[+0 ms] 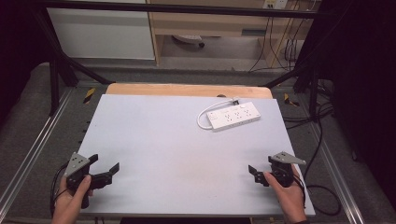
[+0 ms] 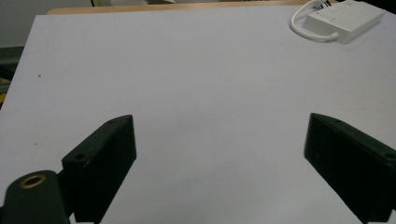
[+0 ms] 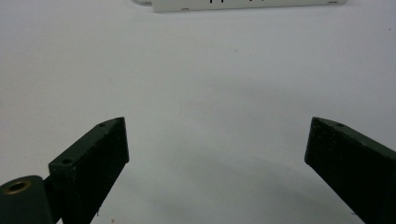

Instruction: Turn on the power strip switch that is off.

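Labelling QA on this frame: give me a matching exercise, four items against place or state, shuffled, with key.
Items:
1. white plastic power strip
2. left black two-jaw tongs
3. right black two-jaw tongs
4. pale grey rectangular table board

Places or states:
A. near right edge, open, nothing between the jaws
B. bears everything, bare in the middle
C. far right part of the board, cord looped beside it
D. near left corner, open, nothing between the jaws

Pairs: 1-C, 2-D, 3-A, 4-B
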Available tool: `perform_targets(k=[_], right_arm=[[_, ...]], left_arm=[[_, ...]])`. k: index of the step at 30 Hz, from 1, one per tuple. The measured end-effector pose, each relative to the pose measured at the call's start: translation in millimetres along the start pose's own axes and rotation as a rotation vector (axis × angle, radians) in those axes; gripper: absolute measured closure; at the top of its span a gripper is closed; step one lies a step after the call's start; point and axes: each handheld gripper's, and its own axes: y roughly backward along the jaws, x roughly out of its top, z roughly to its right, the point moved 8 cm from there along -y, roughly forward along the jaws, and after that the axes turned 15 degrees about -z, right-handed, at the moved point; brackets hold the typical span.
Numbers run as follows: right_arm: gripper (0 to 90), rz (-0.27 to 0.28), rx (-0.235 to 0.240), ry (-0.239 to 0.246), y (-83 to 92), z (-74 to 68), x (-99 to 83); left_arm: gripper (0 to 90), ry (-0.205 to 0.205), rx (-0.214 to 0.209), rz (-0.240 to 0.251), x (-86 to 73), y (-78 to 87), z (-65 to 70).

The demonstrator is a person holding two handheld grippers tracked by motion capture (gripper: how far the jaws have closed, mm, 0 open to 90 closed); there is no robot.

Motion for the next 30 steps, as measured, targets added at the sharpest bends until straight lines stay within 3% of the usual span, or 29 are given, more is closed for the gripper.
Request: perform_targets(k=[12, 21, 30], right_arm=[[8.4, -0.009, 0.011, 0.0, -0.7, 0.4, -0.9], [8.2, 0.05, 0.013, -0.001, 4.1, -0.5, 5.8], [8.1, 0.09, 0.05, -0.002, 11.2, -11.1, 11.1]], left_arm=[[8.8, -0.001, -0.006, -0.01, -1.1, -1.3, 0.4], [8.8, 0.002, -0.005, -0.011, -1.5, -1.4, -0.6], [8.8, 0.006, -0.008, -0.01, -1.9, -0.9, -2.1]])
